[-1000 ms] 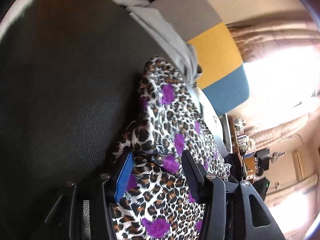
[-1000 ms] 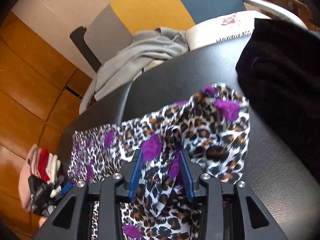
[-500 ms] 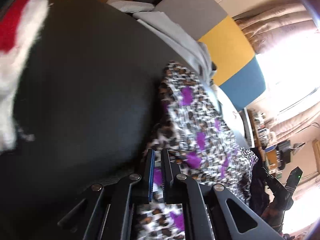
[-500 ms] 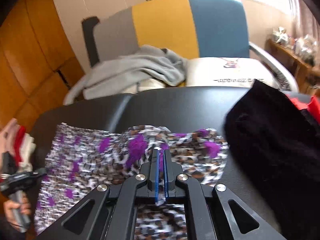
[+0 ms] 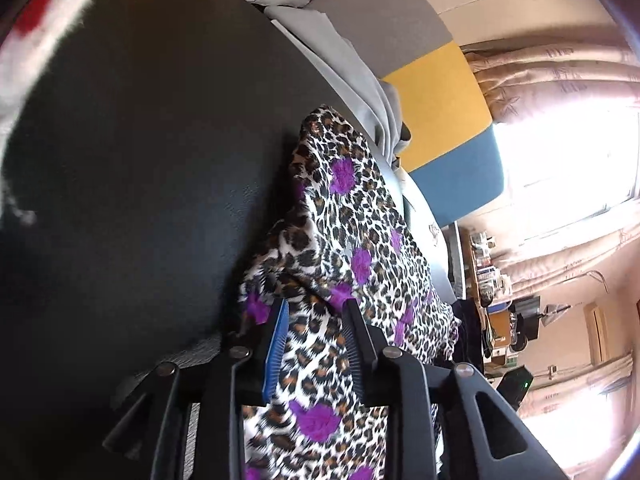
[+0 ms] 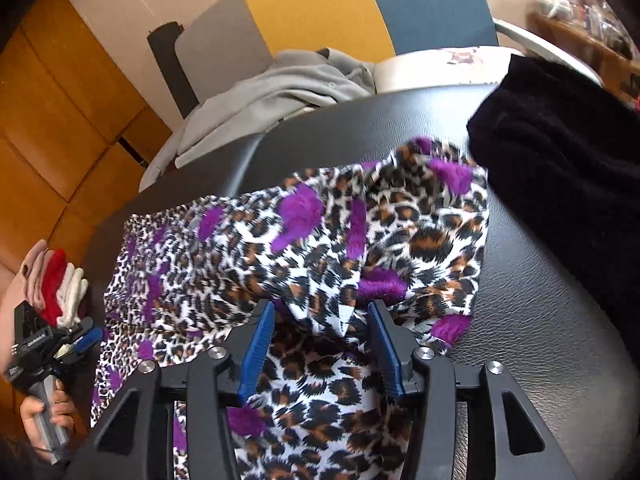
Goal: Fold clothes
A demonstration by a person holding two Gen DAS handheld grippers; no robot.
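A black leather-look surface (image 6: pixel 520 320) fills most of what I see, with a chair in grey, yellow and blue panels (image 6: pixel 320 12) behind it and orange wooden panelling (image 6: pixel 52 100) to the left in the right wrist view. A grey garment (image 6: pixel 256 96) is draped over the chair's seat. Bright curtained windows (image 5: pixel 560 160) glare at the right of the left wrist view.

The leopard-print cloth with purple blotches (image 6: pixel 320 240) lies spread and rumpled across the black surface. A black fuzzy garment (image 6: pixel 560 168) sits at its right end, touching or overlapping the print's corner.

My right gripper (image 6: pixel 322 316) hangs over the near edge of the cloth. Its jaws are opening, partway apart, with a raised fold of the print between the blue pads but not pinched.

My left gripper (image 5: pixel 314 320) is over the other end of the cloth. Its jaws are also opening, with fabric lying between the fingers, loose rather than clamped. In the right wrist view I see it at the far left, held in a hand (image 6: pixel 44 412), beside a small stack of pink, red and white folded items (image 6: pixel 56 284).
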